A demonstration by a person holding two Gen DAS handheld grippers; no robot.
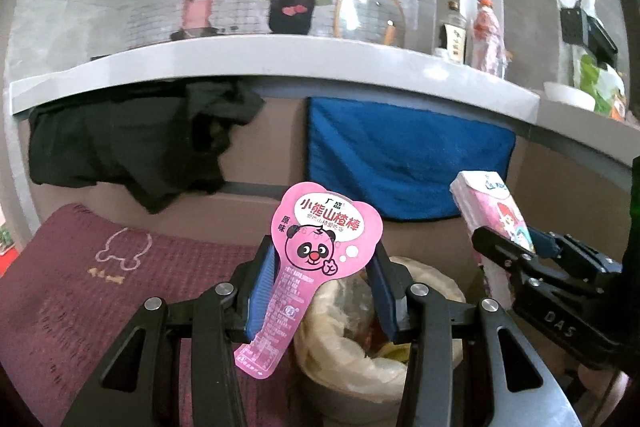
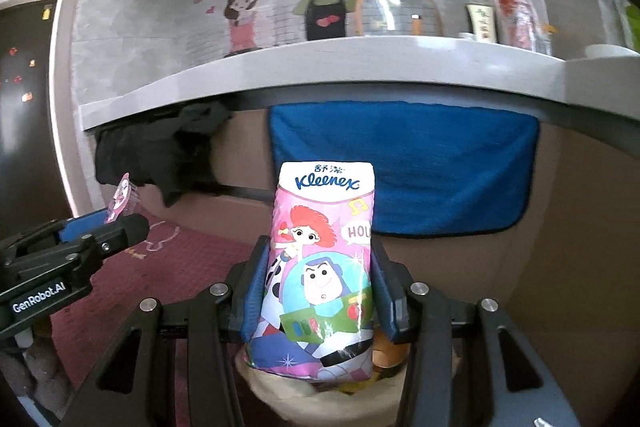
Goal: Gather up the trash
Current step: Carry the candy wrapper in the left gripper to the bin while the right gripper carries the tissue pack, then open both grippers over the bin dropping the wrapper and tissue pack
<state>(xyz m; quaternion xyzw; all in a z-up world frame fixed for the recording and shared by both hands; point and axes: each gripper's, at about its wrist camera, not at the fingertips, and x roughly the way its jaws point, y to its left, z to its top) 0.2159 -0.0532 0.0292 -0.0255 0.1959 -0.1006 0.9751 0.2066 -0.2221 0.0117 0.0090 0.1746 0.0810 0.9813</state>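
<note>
My left gripper is shut on a pink panda snack wrapper, which stands upright between the blue pads. My right gripper is shut on a pink Kleenex tissue pack printed with cartoon figures. Each gripper shows in the other's view: the right gripper with the tissue pack at the right, the left gripper with the wrapper at the left. Below both sits a trash bin lined with a pale bag, partly filled. In the right wrist view its rim lies under the pack.
A grey counter runs across ahead, with a black cloth and a blue towel hanging below it. Bottles and a mirror stand on the counter. A dark red mat covers the floor at left.
</note>
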